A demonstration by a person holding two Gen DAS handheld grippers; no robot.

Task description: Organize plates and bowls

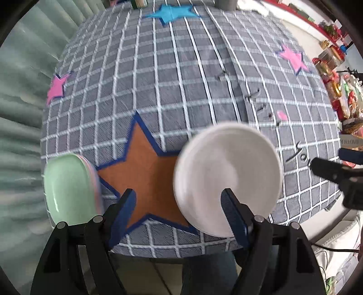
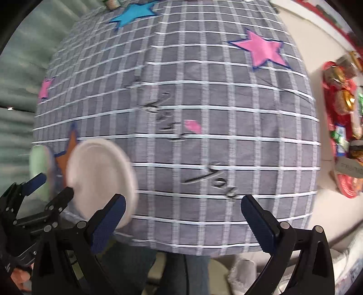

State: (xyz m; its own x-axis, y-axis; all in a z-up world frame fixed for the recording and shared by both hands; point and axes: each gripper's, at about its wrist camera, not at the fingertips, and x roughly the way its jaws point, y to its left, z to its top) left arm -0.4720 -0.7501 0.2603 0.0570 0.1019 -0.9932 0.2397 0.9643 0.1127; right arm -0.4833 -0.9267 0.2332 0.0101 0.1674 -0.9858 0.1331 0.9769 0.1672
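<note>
Grey checked tablecloth (image 1: 181, 90) with stars. White plate (image 1: 226, 179) near front edge, apart from green dish stack (image 1: 70, 188) at left. Left gripper (image 1: 179, 204) spread wide, empty, above. Right gripper (image 2: 183, 217) likewise released. Judged early: plate not yet stacked.

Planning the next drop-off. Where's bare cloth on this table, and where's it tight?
Free: the wide stretch of checked cloth between the white plate and the pink star, and the middle up to the blue star. Crowded: the near left corner, where the green dish, the orange star gap, the plate and the left gripper sit close.
</note>
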